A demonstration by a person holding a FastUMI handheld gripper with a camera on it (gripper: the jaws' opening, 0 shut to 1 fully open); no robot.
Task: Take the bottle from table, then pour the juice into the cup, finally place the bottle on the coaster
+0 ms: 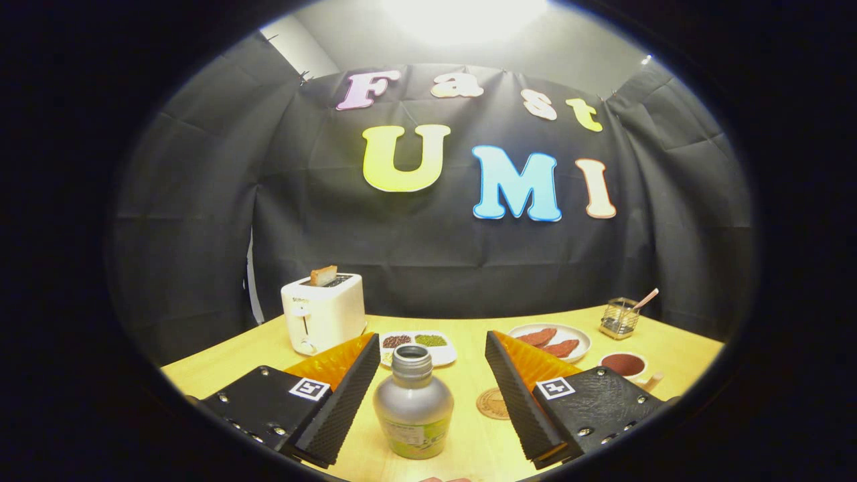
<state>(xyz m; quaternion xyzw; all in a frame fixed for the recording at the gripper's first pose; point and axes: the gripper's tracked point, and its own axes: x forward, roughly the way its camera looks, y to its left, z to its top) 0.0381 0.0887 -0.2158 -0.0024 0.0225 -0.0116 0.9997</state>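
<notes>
A silver bottle (412, 402) with a green label and no cap stands upright on the wooden table (469, 442), between my two fingers. My gripper (428, 395) is open, with a gap on each side of the bottle and neither finger touching it. A round brown coaster (493, 404) lies on the table just right of the bottle, partly hidden by the right finger (519, 395). Further right, beyond that finger, a white cup (624, 365) holds dark red liquid.
A white toaster (323, 313) with a slice of bread stands at the back left. A white dish of beans (418, 347) sits behind the bottle. A plate with red slices (552, 340) and a small wire holder (618, 317) are at the back right.
</notes>
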